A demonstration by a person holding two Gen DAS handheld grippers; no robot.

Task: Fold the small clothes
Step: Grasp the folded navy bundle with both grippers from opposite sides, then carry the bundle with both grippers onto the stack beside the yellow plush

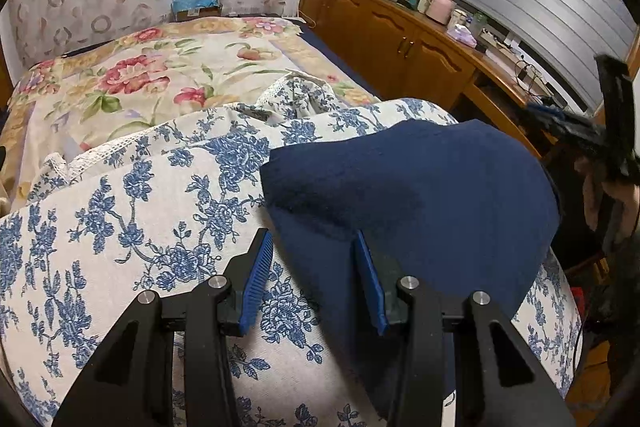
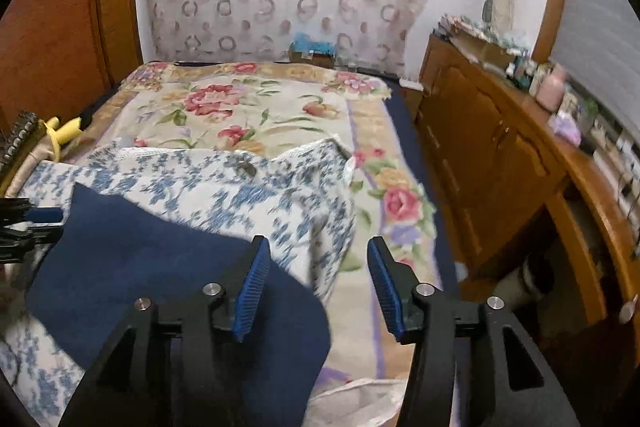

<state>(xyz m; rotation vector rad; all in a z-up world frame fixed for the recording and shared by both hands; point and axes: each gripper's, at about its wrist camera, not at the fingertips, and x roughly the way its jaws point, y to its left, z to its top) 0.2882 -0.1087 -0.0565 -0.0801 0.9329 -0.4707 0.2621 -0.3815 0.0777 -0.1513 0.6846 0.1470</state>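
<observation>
The navy cloth (image 1: 416, 195) lies in a folded heap on the blue-flowered quilt (image 1: 132, 203), near the foot of the bed (image 1: 168, 67). Its far fold stands up a little from the quilt, while its near part lies flat.

The left tongs (image 1: 316, 279) stand partly apart, pointing down at the cloth's near left edge. The right pad is on or just over the navy fabric; the left pad (image 1: 256, 279) hangs over the quilt just beside the cloth's edge. A strip of cloth and quilt shows between the pads, and they do not press on it — nothing is pinched.

The right tongs (image 2: 316, 287) are spread wider, with nothing between them but the cloth's right corner and the flowered bedspread (image 2: 256, 115) below. The left pad (image 2: 252, 291) sits over the navy fabric (image 2: 132, 263); the other is clear of it, over the bedspread. From the left camera the right tongs show at the far right edge, blurred, just beyond the cloth.

A wooden cabinet (image 1: 400, 35) with a cluttered top runs along the bed's right side.
</observation>
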